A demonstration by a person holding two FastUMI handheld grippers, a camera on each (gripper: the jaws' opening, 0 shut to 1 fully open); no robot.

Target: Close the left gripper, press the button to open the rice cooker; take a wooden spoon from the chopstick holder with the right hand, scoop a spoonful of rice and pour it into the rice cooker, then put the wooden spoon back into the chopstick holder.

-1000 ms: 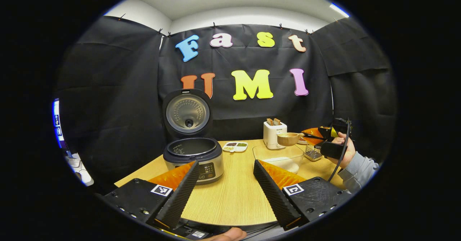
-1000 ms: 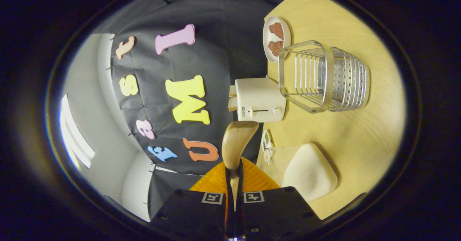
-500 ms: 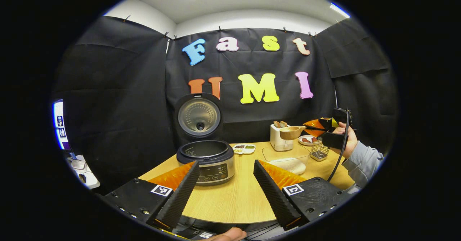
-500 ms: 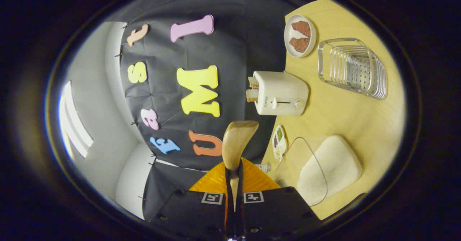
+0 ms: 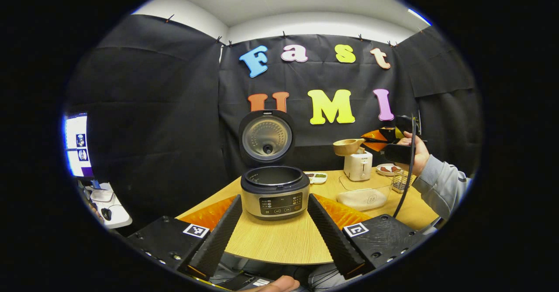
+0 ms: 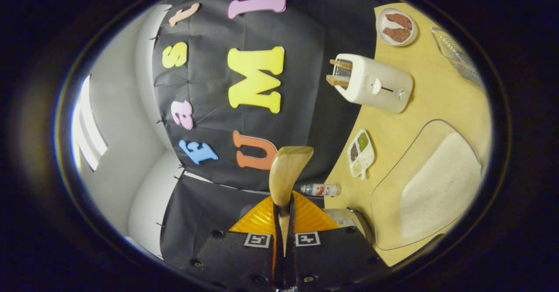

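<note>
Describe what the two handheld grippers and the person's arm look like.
Each gripper, left and right, has a black housing with screws and small square black-and-white marker tags beside ribbed orange panels. The left one's inner faces are finely ridged. A black cable hangs from the right gripper, held by an arm in a grey sleeve.

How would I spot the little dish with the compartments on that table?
Start at the rice cooker with its lid up on the wooden table. Look behind it toward the white toaster: the divided dish lies flat between them. Unlike the round plate holding two brown pieces, it is oblong, with separate dark, green and pale fillings.
</note>
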